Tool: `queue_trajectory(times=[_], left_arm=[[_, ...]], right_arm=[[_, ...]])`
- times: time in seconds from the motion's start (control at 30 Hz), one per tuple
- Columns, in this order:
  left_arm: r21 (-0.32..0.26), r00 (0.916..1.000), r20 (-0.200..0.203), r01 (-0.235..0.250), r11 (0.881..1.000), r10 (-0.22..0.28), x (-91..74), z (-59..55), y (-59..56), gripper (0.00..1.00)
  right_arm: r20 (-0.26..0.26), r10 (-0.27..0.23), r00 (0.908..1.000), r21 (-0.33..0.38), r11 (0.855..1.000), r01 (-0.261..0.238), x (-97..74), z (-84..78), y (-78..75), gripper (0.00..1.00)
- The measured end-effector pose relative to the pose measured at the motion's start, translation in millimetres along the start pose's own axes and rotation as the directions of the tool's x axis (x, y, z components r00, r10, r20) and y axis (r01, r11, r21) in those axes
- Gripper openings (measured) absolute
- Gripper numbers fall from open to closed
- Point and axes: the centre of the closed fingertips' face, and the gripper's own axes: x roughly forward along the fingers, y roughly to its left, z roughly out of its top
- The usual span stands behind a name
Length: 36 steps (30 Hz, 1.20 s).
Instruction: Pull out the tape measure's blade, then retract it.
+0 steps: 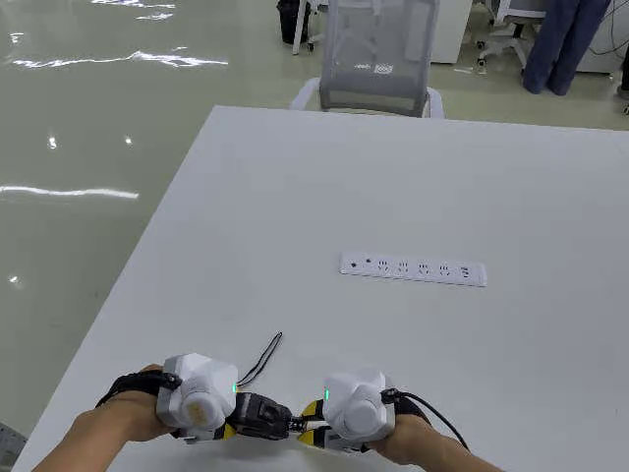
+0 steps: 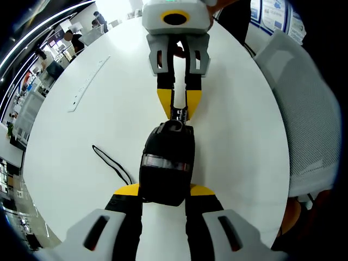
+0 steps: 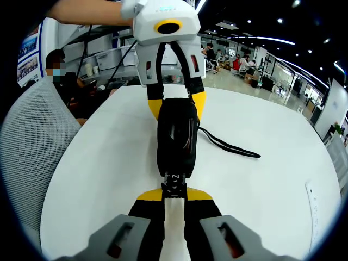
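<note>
My left gripper (image 2: 166, 191) is clenched on the rear of the tape measure (image 2: 166, 163), one yellow tip on each flank of the black case; the right gripper view shows the same grasp from the front, left gripper (image 3: 176, 104) pinching the tape measure (image 3: 176, 136) from behind. My right gripper (image 3: 174, 194) faces it head-on, jaws closed on the hook (image 3: 174, 184) at the mouth of the case, and in the left gripper view the right gripper (image 2: 179, 106) has its tips on either side of that hook (image 2: 178, 114). Little blade shows between the case and the right tips. In the head view the left gripper (image 1: 228, 429) and right gripper (image 1: 313, 423) point at each other just above the near edge of the table (image 1: 393, 187), with the tape measure (image 1: 260, 415) bridging them. Whether the case rests on the table or is held just above it cannot be told. The strap (image 1: 263, 356) trails from the case across the white top, away from me. Well apart, toward the middle of the table, lies a white power strip (image 1: 413, 268); beyond the far edge stands a grey mesh chair (image 1: 378, 54)
</note>
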Motion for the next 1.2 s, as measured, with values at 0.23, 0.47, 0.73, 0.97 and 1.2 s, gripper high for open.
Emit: queue_trajectory(times=[0.23, 0.47, 0.73, 0.97, 1.2], left_arm=[[0.0, 1.0, -0.002, 0.003, 1.0, -0.003, 0.4, 0.3, -0.3, 0.26], [-0.003, 1.0, -0.003, 0.007, 1.0, -0.007, 1.0, 0.5, 0.4, 0.26], [-0.005, 1.0, -0.004, 0.009, 1.0, -0.009, 1.4, 1.0, 0.1, 0.26], [-0.004, 0.9999, -0.009, 0.012, 1.0, -0.012, 1.9, 0.9, 0.0, 0.26], [-0.006, 0.9998, -0.013, 0.016, 1.0, -0.016, 2.3, 1.1, 0.2, 0.26]], right_arm=[[0.003, 0.001, 1.0, 0.004, 1.0, -0.001, -2.3, -2.1, 0.9, 0.1], [0.006, 0.001, 1.0, 0.004, 1.0, -0.001, -4.7, -3.7, 1.2, 0.1], [0.009, 0.001, 1.0, 0.007, 1.0, -0.001, -7.9, -6.3, 1.6, 0.1], [0.011, 0.002, 0.9999, 0.011, 1.0, -0.003, -11.4, -9.6, 1.7, 0.1], [0.015, 0.002, 0.9999, 0.017, 1.0, -0.002, -15.0, -12.1, 1.8, 0.1]])
